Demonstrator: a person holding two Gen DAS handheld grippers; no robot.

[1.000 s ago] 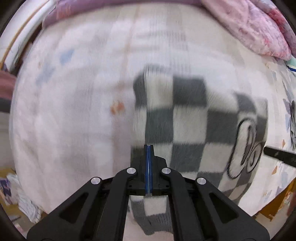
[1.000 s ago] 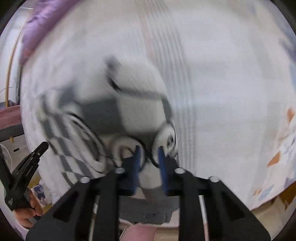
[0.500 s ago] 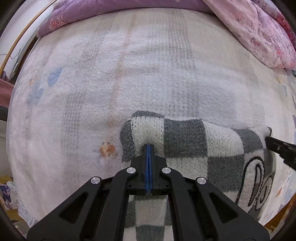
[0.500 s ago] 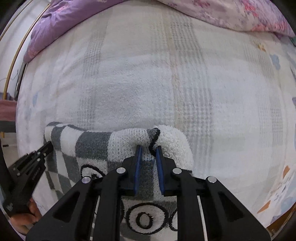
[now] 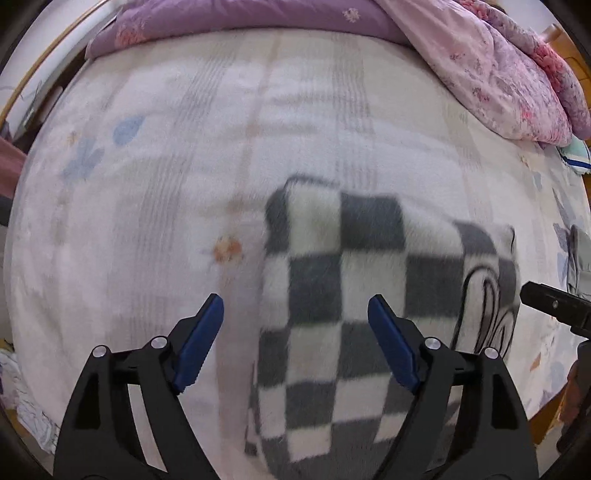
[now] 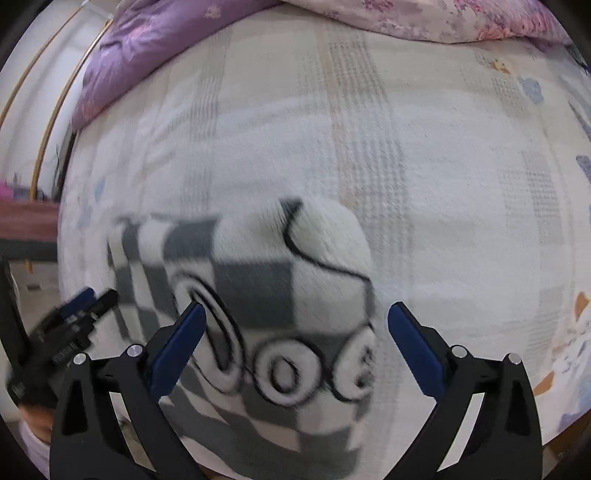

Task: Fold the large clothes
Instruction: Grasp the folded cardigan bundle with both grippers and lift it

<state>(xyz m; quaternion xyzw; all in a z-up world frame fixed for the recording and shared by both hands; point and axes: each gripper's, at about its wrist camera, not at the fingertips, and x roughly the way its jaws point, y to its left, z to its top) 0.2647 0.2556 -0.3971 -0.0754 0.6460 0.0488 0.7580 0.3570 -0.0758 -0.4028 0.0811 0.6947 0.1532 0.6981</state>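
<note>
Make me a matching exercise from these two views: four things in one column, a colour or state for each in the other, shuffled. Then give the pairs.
Things:
1. left claw
2. sweater
3. quilt
4. bed cover

Descriptions:
A. pink, floral, bunched at the far edge
B. grey and white checks, folded
C. pale, faint plaid, spread flat
D. blue pads wide apart, gripping nothing

Pairs: 1-D, 2-B, 3-A, 4-C

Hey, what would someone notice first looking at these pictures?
The grey-and-white checked sweater, lying folded on the pale bedspread near its front edge. Both blue-padded hand-held grippers, left and right, hang over it, their jaws just opened and holding nothing. Purple bedding lies behind.
</note>
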